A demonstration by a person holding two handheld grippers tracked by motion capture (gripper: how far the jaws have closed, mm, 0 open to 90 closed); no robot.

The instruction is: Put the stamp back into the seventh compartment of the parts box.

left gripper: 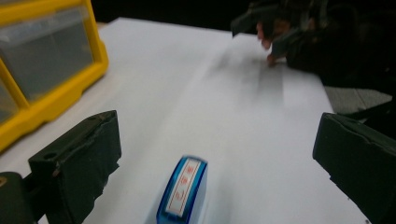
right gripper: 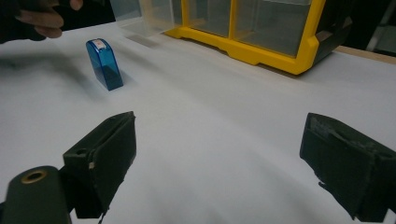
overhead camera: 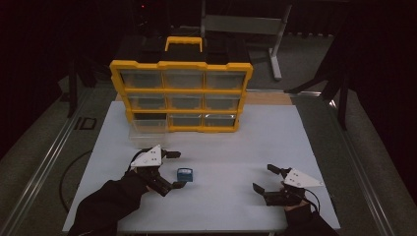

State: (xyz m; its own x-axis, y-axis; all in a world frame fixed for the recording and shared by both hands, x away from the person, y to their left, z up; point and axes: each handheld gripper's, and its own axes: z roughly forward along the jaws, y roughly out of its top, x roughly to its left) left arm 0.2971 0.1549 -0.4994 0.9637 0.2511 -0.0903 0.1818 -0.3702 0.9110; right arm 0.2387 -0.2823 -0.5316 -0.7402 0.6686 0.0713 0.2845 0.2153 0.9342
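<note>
The blue stamp stands on the white table, in front of the yellow cabinet. The left gripper has its jaws wide open, and the stamp is between them, nearer to the left jaw in the left gripper view, touching neither jaw. The right gripper is well apart from the stamp, also with open jaws, holding nothing. A clear drawer sticks out of the bottom row of the cabinet.

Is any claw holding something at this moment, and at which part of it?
Nothing is held. The left claw is open around the blue stamp, which stands on the table between its jaws without touching them. The right claw is open over bare table.
</note>
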